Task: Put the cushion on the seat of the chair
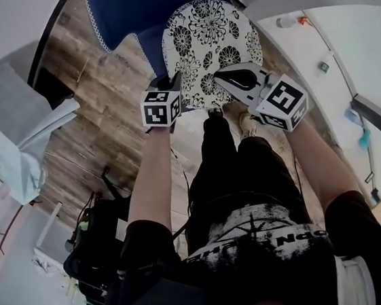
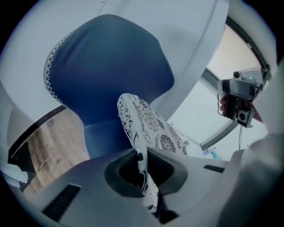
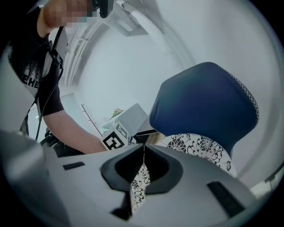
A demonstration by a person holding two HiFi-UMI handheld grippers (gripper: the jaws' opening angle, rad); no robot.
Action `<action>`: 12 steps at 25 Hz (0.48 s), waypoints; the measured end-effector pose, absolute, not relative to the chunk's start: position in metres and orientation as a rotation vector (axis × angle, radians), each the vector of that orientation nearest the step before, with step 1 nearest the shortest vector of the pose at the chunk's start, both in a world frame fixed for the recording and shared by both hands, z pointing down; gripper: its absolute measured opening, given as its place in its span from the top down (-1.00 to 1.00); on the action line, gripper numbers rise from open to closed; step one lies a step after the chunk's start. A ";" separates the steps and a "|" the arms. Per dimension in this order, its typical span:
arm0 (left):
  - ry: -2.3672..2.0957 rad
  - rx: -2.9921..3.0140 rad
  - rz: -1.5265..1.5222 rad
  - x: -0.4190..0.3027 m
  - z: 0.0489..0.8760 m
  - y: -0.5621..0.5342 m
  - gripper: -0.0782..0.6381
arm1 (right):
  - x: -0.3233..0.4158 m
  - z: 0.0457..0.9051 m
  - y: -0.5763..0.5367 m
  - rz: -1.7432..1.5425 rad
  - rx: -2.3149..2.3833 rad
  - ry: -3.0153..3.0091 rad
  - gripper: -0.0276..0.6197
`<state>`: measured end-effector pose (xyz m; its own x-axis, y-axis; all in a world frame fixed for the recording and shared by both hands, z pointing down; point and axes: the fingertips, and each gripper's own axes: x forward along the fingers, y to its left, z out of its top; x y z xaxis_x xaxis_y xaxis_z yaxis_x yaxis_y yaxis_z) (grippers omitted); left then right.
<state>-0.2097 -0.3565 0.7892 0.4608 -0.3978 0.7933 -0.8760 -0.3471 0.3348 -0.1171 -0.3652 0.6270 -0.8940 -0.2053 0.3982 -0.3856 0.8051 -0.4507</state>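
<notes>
A round white cushion [image 1: 211, 47] with black flower print hangs just in front of the dark blue chair [image 1: 140, 7]. My left gripper [image 1: 175, 88] is shut on its near left edge, and my right gripper [image 1: 224, 76] is shut on its near right edge. In the left gripper view the cushion [image 2: 148, 128] runs edge-on out of the shut jaws toward the chair's blue back [image 2: 111, 66] and seat [image 2: 104, 139]. In the right gripper view a fold of cushion [image 3: 197, 148] is pinched between the jaws, below the chair back [image 3: 204, 104].
Wooden floor [image 1: 97, 111] lies left of the chair. A grey box-like piece of furniture [image 1: 18, 113] stands at the left, a white counter [image 1: 343, 49] with small items at the right. My legs [image 1: 240, 170] stand close before the chair; dark equipment [image 1: 91, 242] sits by my left side.
</notes>
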 end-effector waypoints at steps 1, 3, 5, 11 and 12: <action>-1.076 1.913 0.774 -0.215 0.796 -0.356 0.72 | -0.121 0.632 -0.365 0.770 0.438 -2.657 0.86; -1.097 1.875 0.748 -0.225 0.807 -0.355 0.72 | -0.127 0.641 -0.364 0.764 0.423 -2.653 0.86; -1.120 1.853 0.720 -0.234 0.816 -0.354 0.72 | -0.130 0.648 -0.367 0.749 0.429 -2.658 0.86; -1.171 1.761 0.714 -0.263 0.855 -0.343 0.72 | -0.133 0.673 -0.372 0.773 0.445 -2.654 0.86; -1.181 1.743 0.709 -0.267 0.861 -0.343 0.72 | -0.134 0.677 -0.373 0.779 0.446 -2.657 0.86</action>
